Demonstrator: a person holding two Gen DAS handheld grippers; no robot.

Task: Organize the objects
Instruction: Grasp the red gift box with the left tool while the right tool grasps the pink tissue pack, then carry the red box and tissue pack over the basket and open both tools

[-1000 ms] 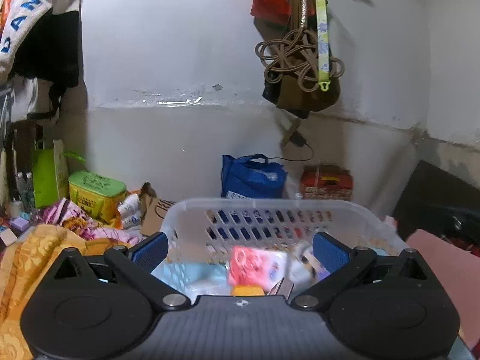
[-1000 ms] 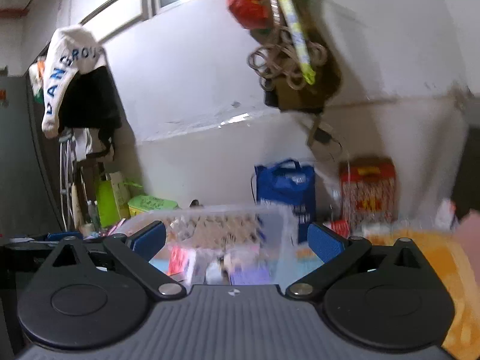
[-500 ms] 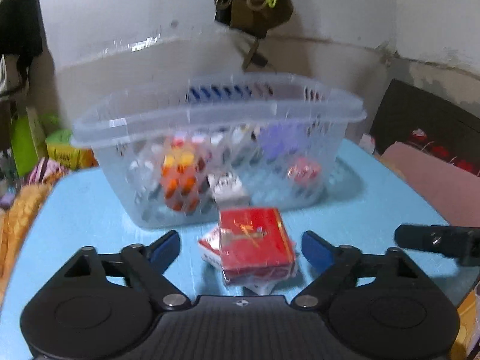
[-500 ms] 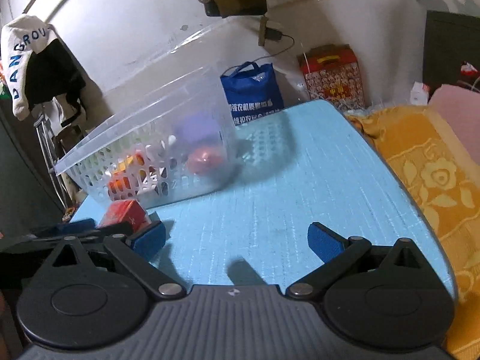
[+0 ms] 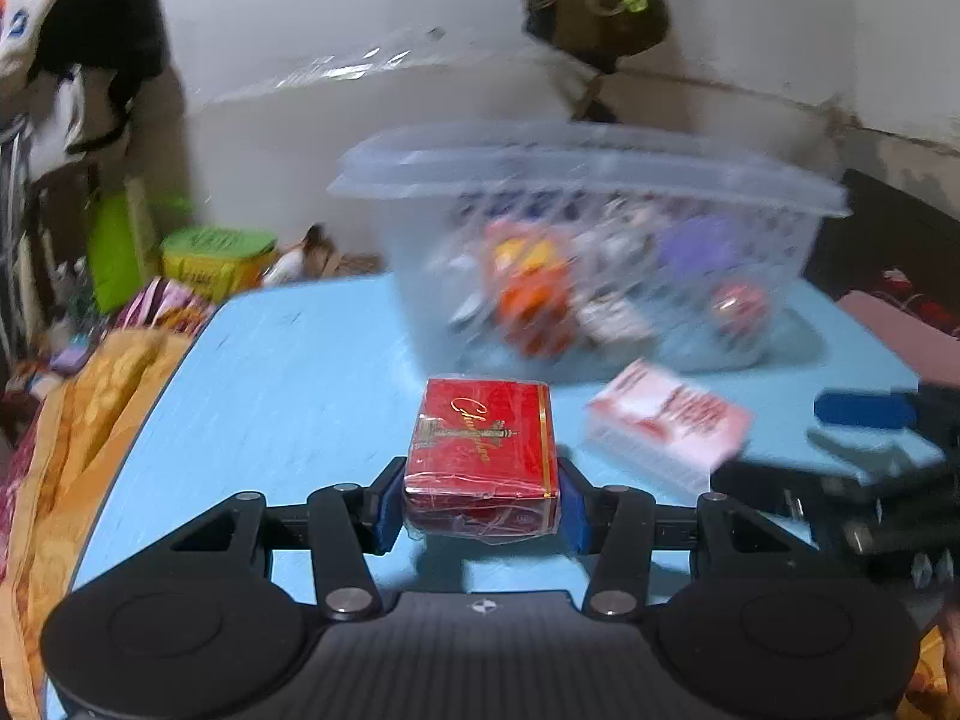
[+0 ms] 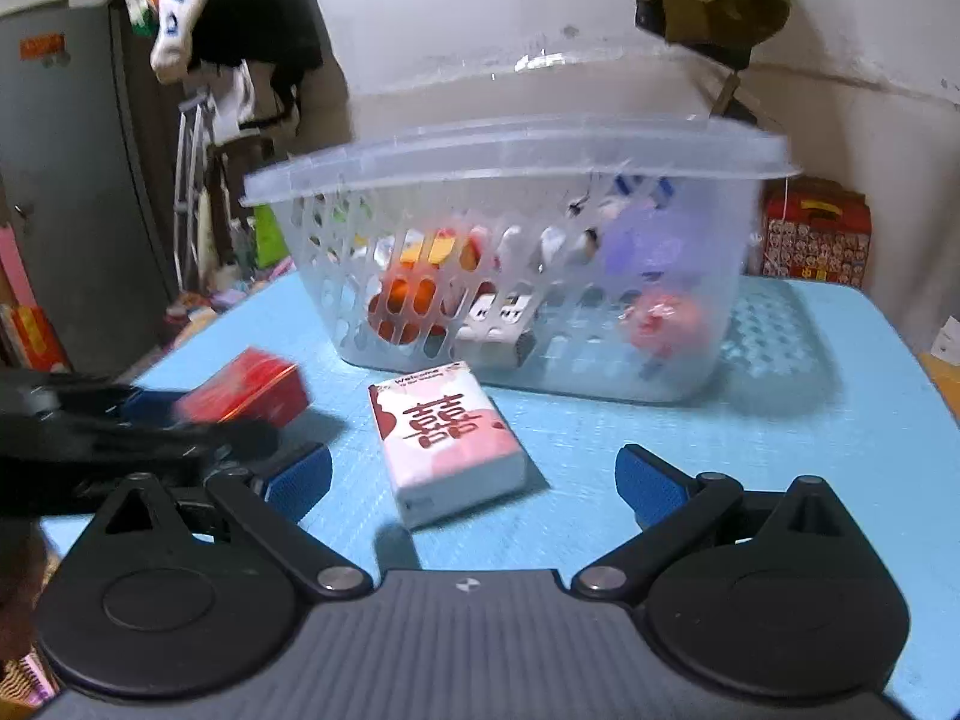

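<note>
A second ago both cameras looked over the rim of the translucent perforated plastic basket (image 5: 600,252) at the wall; now both have dropped and tipped down onto the light blue tabletop (image 5: 288,384), with the basket seen from the side. The left gripper (image 5: 483,510) has narrowed from wide open and its jaws are closing, the blue pads now against both sides of the red cellophane-wrapped box (image 5: 483,456). The white and pink tissue pack with red characters (image 6: 450,438) has come into sight just ahead of the right gripper (image 6: 474,480), whose jaws stand wide apart.
</note>
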